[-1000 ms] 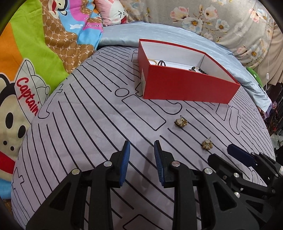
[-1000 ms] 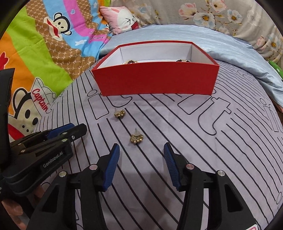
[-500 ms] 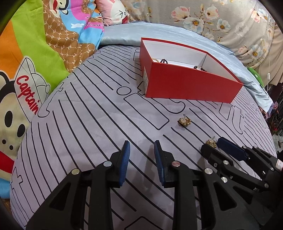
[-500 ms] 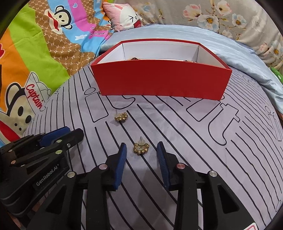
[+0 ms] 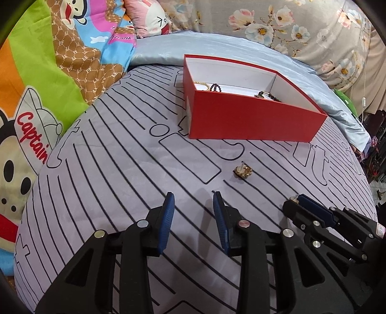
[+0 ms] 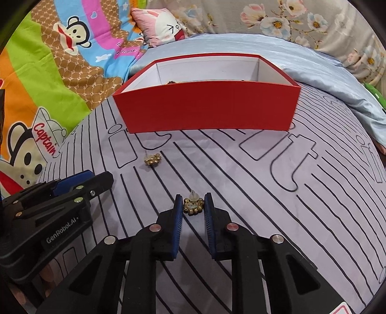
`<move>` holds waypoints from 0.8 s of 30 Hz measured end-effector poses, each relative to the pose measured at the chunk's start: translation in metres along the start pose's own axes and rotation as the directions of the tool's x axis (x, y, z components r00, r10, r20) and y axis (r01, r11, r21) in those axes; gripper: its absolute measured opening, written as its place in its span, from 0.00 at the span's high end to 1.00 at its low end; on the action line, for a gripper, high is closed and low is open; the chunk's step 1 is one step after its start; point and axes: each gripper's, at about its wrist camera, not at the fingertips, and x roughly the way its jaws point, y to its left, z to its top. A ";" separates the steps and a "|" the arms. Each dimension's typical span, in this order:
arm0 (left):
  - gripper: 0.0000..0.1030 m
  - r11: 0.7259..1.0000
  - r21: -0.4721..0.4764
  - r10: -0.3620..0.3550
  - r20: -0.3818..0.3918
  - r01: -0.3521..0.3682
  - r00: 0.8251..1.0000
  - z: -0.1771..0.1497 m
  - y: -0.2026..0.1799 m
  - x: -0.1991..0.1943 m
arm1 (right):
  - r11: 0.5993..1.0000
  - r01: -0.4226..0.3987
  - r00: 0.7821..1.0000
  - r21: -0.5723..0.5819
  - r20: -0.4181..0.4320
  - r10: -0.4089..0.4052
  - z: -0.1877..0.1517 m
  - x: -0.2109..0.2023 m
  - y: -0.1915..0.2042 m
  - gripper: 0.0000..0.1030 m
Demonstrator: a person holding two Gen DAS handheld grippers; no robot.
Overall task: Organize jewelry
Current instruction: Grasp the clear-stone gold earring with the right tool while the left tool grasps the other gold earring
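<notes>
While its blue pads [image 6: 179, 217] have just been closing in, the right gripper [image 6: 193, 205] brackets a gold flower-shaped earring [image 6: 192, 205] on the bed; the stud sits between the two tips with its clear back pointing up, and the pads stand right against its sides, though whether they already press on it I cannot tell. From the left wrist view the same gripper [image 5: 297, 201] shows at the right edge, tips down on the cloth, with only a sliver of the stud visible at its nose.

The left gripper [image 5: 192, 200] hovers over bare cloth to the left, its fingers [image 5: 166, 218] parted with nothing between them; they have just been opening a little further.

A second gold earring [image 6: 152, 160] lies loose farther out and to the left of the right gripper, between it and the box; in the left wrist view it [image 5: 242, 171] sits beyond and right of the left fingertips.

Farther still stands an open red box [image 6: 207, 108] with a white inside, where dark bead strands [image 5: 216, 87] and some gold pieces rest on the floor.

Everything lies on a grey sheet with black lines [image 6: 253, 193]. A bright cartoon monkey blanket [image 6: 48, 79] borders it on the left, a pale blue cover [image 6: 241, 46] lies beyond the box, and floral fabric [image 6: 301, 19] runs along the far side.
</notes>
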 end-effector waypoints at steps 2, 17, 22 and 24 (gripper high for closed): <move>0.69 1.000 0.005 -0.011 0.000 0.011 1.000 0.002 -0.004 0.001 | 1.000 0.004 1.000 0.020 0.001 -0.004 -0.001 -0.002 -0.007 0.83; 0.65 0.998 0.046 -0.038 -0.006 0.039 0.999 0.022 -0.042 0.027 | 0.994 0.007 1.000 0.109 0.011 -0.009 -0.008 -0.012 -0.045 0.83; 0.72 0.998 0.057 -0.026 0.000 0.026 1.000 0.020 -0.045 0.031 | 0.994 0.008 1.000 0.105 0.013 -0.009 -0.008 -0.012 -0.045 0.83; 0.77 0.998 0.060 -0.026 0.006 0.025 1.000 0.020 -0.045 0.031 | 0.994 0.006 1.000 0.106 0.014 -0.008 -0.008 -0.012 -0.045 0.83</move>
